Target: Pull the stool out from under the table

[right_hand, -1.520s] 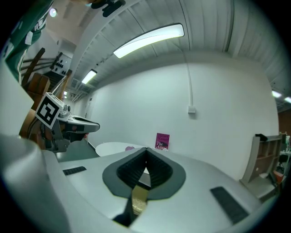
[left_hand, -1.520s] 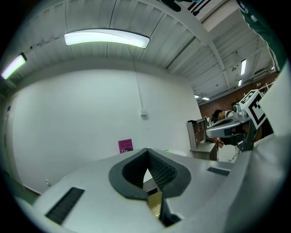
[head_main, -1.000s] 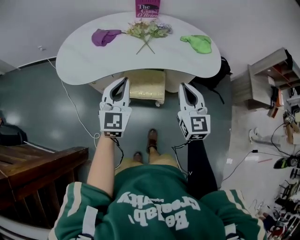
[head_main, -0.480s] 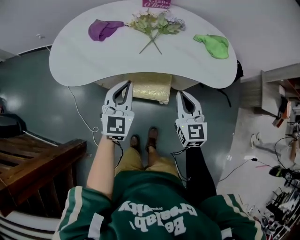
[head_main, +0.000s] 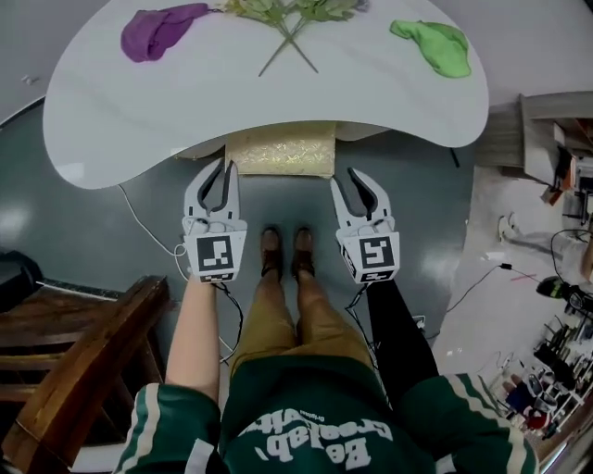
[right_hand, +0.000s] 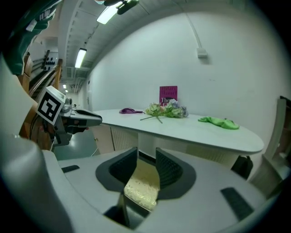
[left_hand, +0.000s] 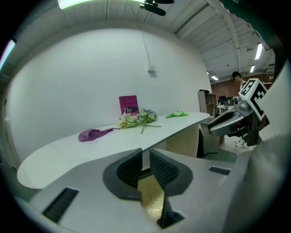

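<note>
The stool (head_main: 280, 153) has a gold patterned seat and stands partly under the near edge of the white kidney-shaped table (head_main: 185, 102). Both grippers hang side by side just on the near side of the stool, above the floor. My left gripper (head_main: 223, 172) is shut, with nothing between its tips. My right gripper (head_main: 357, 183) has its jaws opening, and nothing sits between them. In the left gripper view the gold seat (left_hand: 152, 200) shows below and beyond the left gripper (left_hand: 144, 159). The right gripper view shows the seat (right_hand: 143, 189) past the right gripper (right_hand: 146, 164).
On the table lie a purple cloth (head_main: 157, 28), a bunch of flowers (head_main: 287, 14) and a green cloth (head_main: 435, 44). A dark wooden piece of furniture (head_main: 74, 370) stands at the left, shelving and clutter (head_main: 556, 139) at the right. A cable (head_main: 139, 218) runs across the floor. The person's feet (head_main: 285, 250) stand between the grippers.
The head view has shifted, so the table and stool sit higher in frame. Both grippers have drawn back towards the person's feet. The right jaws have parted.
</note>
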